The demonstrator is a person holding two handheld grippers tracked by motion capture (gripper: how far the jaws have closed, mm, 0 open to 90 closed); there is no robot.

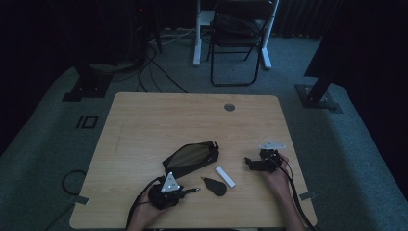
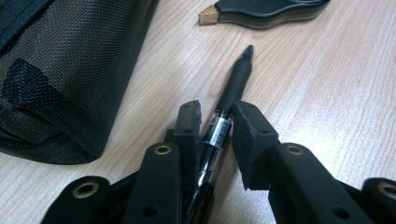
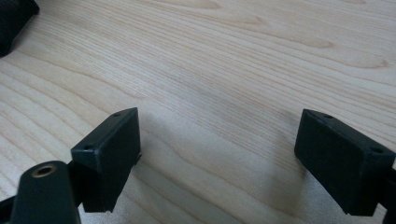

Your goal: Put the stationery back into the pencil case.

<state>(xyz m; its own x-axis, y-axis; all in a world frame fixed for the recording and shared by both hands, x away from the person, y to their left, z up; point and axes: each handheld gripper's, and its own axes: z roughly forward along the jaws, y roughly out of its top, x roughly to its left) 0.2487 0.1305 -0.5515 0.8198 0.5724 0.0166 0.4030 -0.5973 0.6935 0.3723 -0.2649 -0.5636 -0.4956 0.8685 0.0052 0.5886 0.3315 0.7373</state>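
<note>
We see a slim black pen (image 2: 232, 88) with a clear barrel section and a printed label, lying on the pale wood counter (image 1: 144, 125) with its tip toward a flat black case (image 2: 271, 10). The left hand-held gripper (image 2: 215, 122) has its jaws around the pen's barrel, seemingly pressing it (a sliver of gap may remain at one pad). The right hand-held gripper (image 3: 219, 154) stands wide apart over bare wood. Beside the pen sits a black fabric pouch (image 1: 191, 158), mouth open; its contents are too dark to tell.
</note>
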